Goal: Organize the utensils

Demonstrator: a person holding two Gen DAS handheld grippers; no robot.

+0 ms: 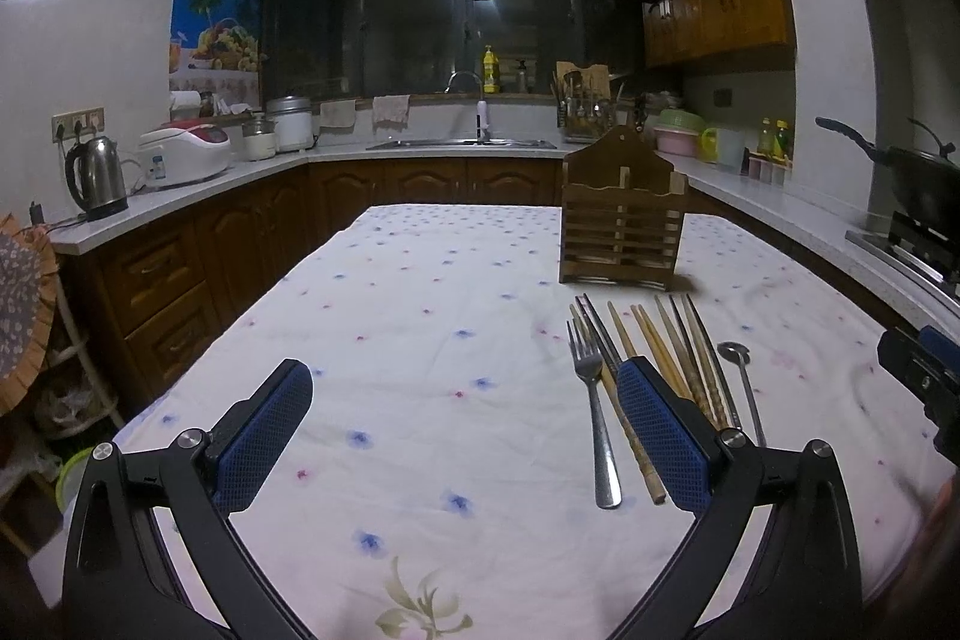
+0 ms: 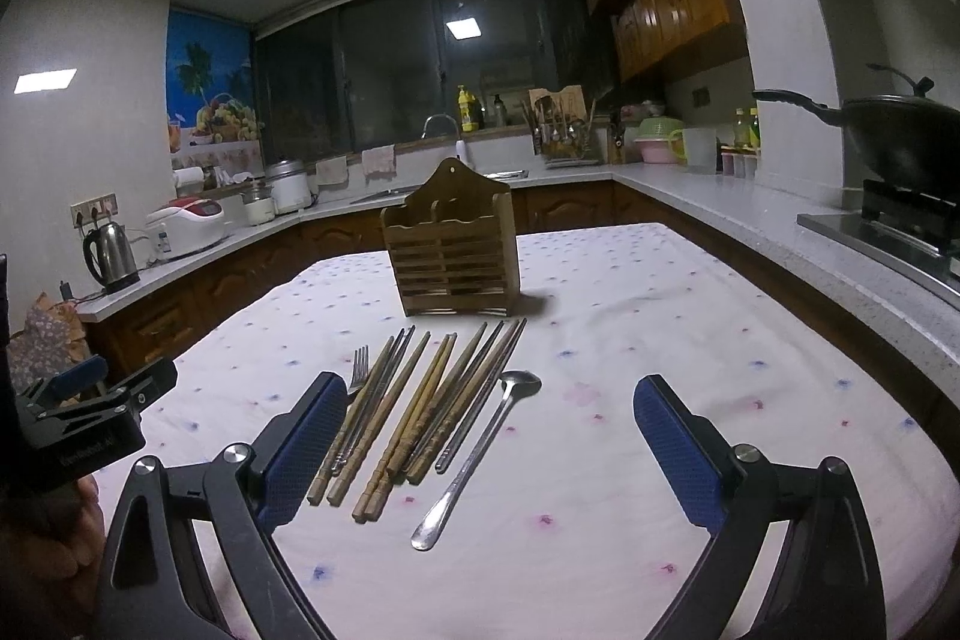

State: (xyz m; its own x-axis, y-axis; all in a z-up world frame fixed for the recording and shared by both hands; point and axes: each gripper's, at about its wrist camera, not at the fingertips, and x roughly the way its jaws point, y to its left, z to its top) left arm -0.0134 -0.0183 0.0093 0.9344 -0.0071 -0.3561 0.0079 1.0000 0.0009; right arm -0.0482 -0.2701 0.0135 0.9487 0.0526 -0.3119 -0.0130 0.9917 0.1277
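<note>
A wooden slatted utensil holder (image 1: 621,226) (image 2: 451,250) stands upright on the flowered tablecloth. In front of it lie a metal fork (image 1: 594,412) (image 2: 359,367), several wooden and metal chopsticks (image 1: 672,358) (image 2: 420,406) and a long metal spoon (image 1: 744,388) (image 2: 480,442), side by side. My left gripper (image 1: 465,400) is open and empty, above the cloth to the left of the utensils. My right gripper (image 2: 486,412) is open and empty, hovering near the handle ends of the chopsticks and spoon. It shows at the right edge of the left wrist view (image 1: 918,370).
The table (image 1: 420,292) (image 2: 690,340) sits inside a U-shaped kitchen counter (image 1: 252,172). A kettle (image 1: 96,178), rice cooker (image 1: 183,154) and sink (image 1: 462,142) are on it. A wok on a stove (image 2: 900,148) stands at the right. The left gripper shows at the left edge (image 2: 90,406).
</note>
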